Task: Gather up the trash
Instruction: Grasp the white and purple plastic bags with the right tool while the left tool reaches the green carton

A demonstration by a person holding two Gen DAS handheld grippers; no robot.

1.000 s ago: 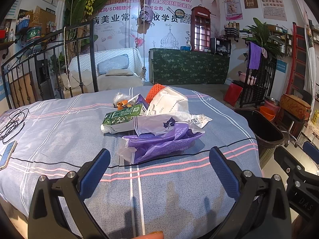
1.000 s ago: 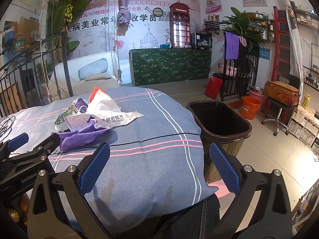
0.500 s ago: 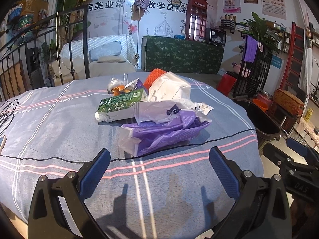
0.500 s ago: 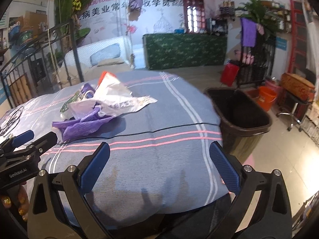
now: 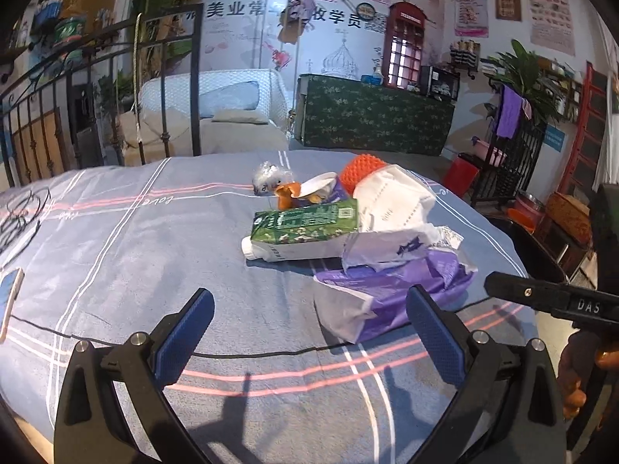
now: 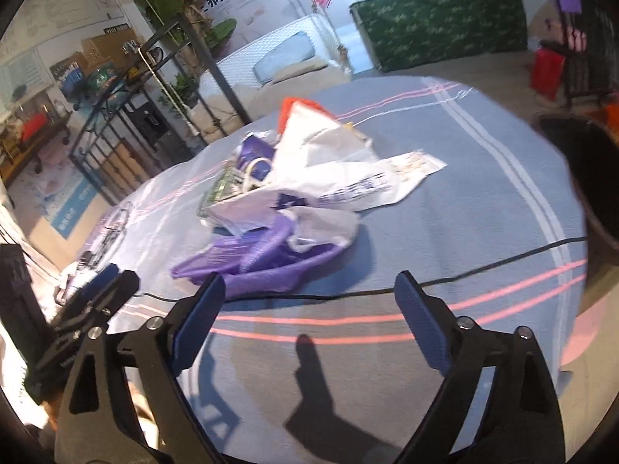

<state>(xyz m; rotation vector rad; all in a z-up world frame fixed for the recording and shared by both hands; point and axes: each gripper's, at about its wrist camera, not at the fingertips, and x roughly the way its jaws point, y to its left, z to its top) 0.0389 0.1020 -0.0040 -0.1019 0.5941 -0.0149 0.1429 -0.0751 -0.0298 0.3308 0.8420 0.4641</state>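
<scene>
We're in a cluttered shop-like room w/ posters on the back wall, a green-patterned counter [image 5: 373, 116] and a white cushioned bench [image 5: 216, 112] behind a black iron railing. In front of us is a round table w/ a grey-blue cloth striped pink and white [image 5: 127, 255], and a thin black cable [image 6: 464, 276] runs across it. At the table's right edge, on the floor, stands a dark brown plastic bin [image 6: 576, 162], its mouth uncovered.

The trash sits in one heap on the far-centre part of the cloth. Biggest piece: a crumpled purple-and-white plastic bag [image 5: 387, 290], nearest to us. Touching it and lying partly over it is a white paper wrapper w/ dark print [image 5: 390, 201]. Left of that lies a green-and-white drink carton [image 5: 301, 228] on its side, cap end pointing left. Behind these we see an orange mesh piece [image 5: 358, 168], then small bits, incl. a crinkled clear wrapper [image 5: 267, 178]; we can't tell more about those.

Left gripper [image 5: 307, 332] hovers over the cloth just short of the heap, blue-padded fingers spread wide, nothing between them; its right pad [image 5: 433, 332] overlaps the purple bag's near edge in view, contact unclear. Right gripper [image 6: 311, 321] is also spread wide and empty, just short of the purple bag. A phone [image 5: 9, 301] lies at the table's left edge.
</scene>
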